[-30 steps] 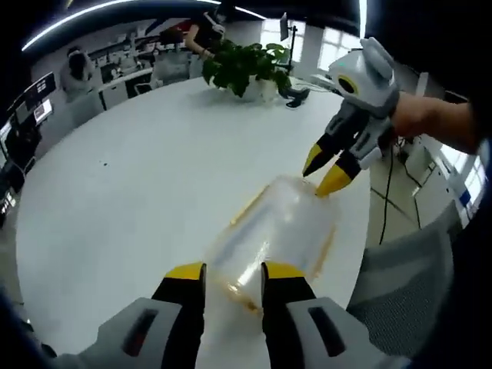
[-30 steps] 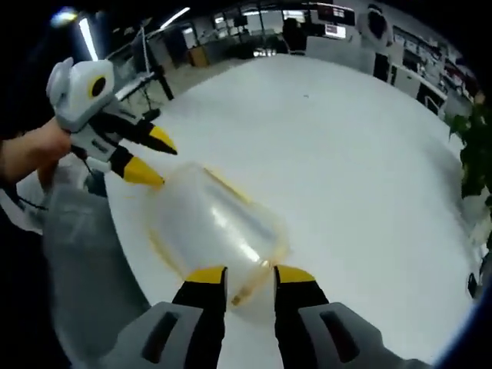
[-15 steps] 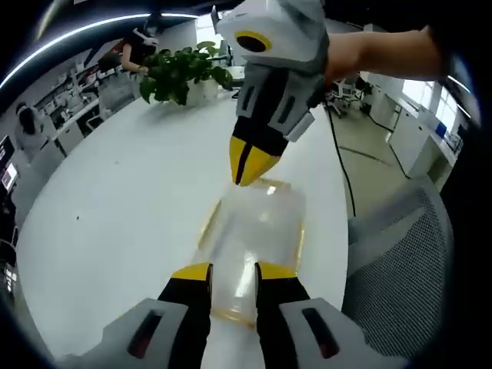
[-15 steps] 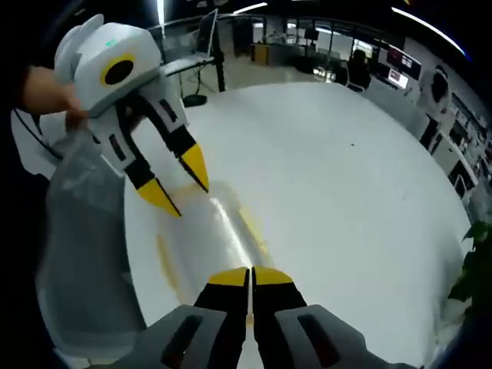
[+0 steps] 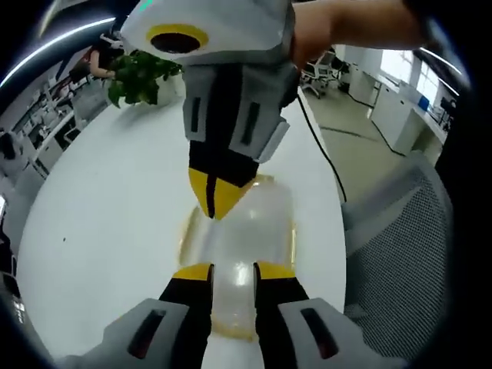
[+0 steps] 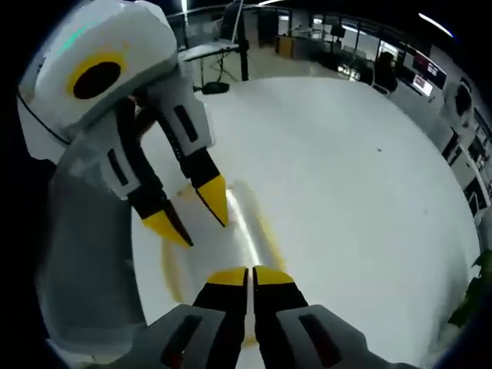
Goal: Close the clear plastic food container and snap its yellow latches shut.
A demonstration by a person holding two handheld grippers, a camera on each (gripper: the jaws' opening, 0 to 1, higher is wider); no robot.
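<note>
since half a second ago the two tools have drawn closer over the box: in the left gripper view the right tool (image 5: pixel 214 201) now looms larger and sits lower over the clear plastic food container (image 5: pixel 246 231), and in the right gripper view the left tool (image 6: pixel 187 215) hangs nearer too

the container lies on the white counter (image 5: pixel 100 200) close to its near edge, just beside the mesh chair (image 5: pixel 400 261) that stands off that edge. its lid looks down on the base already, though whether it is fully seated is hard to tell through the clear plastic. yellow latches (image 5: pixel 293 234) run along its long sides as pale yellow strips

the left tool (image 5: pixel 233 270) has its jaws parted, straddling the near end of the container, apparently to pin it so it does not slide while the other presses. the right tool has its jaws brought together, nothing between them, tips pointing down at the far part of the lid; closed tips make a blunt point, which suits pushing a lid or latch. in the right gripper view the same closed pair (image 6: pixel 250 275) rises over the container (image 6: pixel 231 231), with the left tool's open jaws coming in from the left

i judge the lid is being pressed home, with the latches not yet snapped. a potted plant (image 5: pixel 138 77) stands near the far edge of the counter
</note>
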